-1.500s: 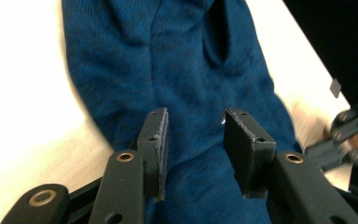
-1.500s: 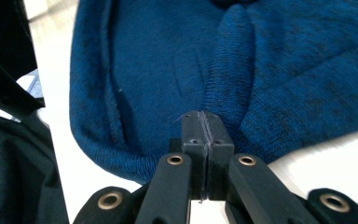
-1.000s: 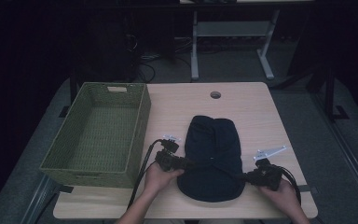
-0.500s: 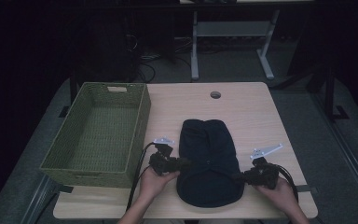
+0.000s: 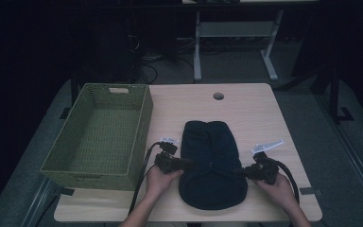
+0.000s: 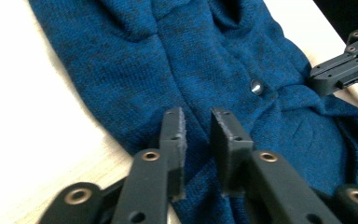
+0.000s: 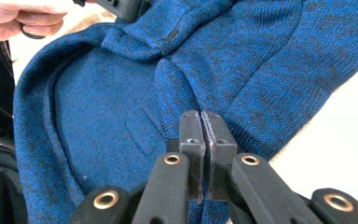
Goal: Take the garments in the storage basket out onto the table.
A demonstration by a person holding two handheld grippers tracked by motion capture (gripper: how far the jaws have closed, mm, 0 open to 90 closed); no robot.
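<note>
So the blue knit sweater (image 5: 211, 163) is lying folded into a compact bundle on the table (image 5: 255, 113), near the front edge and roughly in the middle, just right of the green woven basket (image 5: 99, 137). Compared with a second ago, the bundle sits a touch nearer the person and both hands have settled on its 2 sides.

The left gripper (image 6: 196, 133) has just been closing: in its own view the jaws stand a small gap apart over the sweater's left edge, and I can't see fabric actually pinched between the pads, so I'd call it not gripping yet. The right gripper (image 7: 204, 123) is clamped tight, pads together right at the knit's right edge; whether any cloth is actually caught between them I can't tell.

My guess is a 2-sided lift is being set up, probably toward the basket.

Around it: a cable hole (image 5: 218, 96) at the far side of the table. The basket's tall near wall is the only real obstacle, so the bundle would have to go up and over.
</note>
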